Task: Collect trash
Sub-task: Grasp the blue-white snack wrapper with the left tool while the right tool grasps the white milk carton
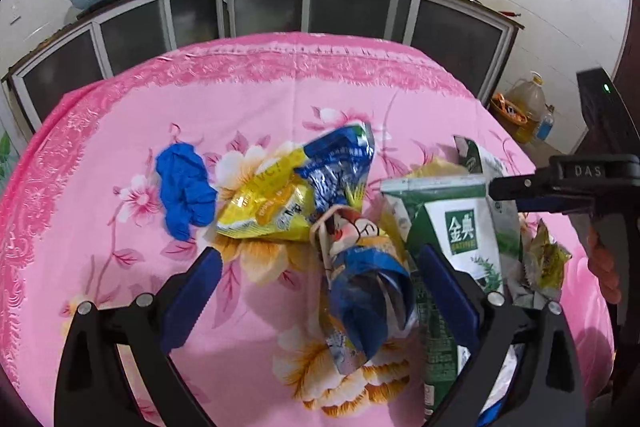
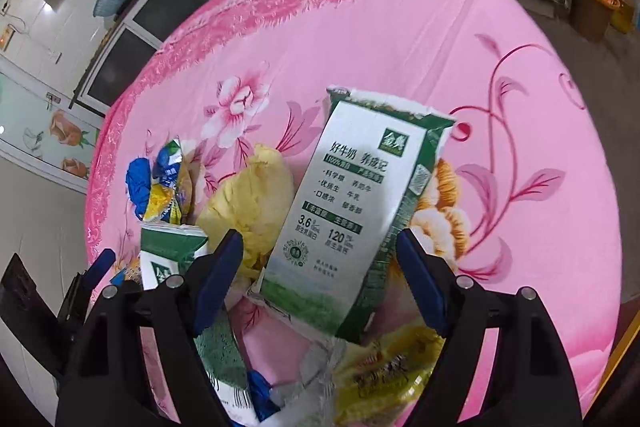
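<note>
Trash lies on a pink flowered tablecloth (image 1: 280, 87). My left gripper (image 1: 316, 263) is open, its fingers either side of a crumpled blue snack wrapper (image 1: 368, 291). Beyond it lie a yellow and blue packet (image 1: 296, 187) and a crumpled blue glove (image 1: 184, 191). A green and white milk carton (image 1: 456, 227) stands by the right finger. My right gripper (image 2: 320, 247) is open around another green and white milk carton (image 2: 352, 203), which leans tilted between the fingers. A yellow crumpled piece (image 2: 252, 203) and a second carton (image 2: 168, 251) lie to its left.
A yellow wrapper (image 2: 384, 371) and a blue scrap (image 2: 260, 391) lie under the right gripper. Cabinets (image 1: 340, 7) with basins, flasks and jars run behind the table. An oil jug (image 1: 524, 107) and an orange basket (image 2: 592, 3) stand on the floor at the right.
</note>
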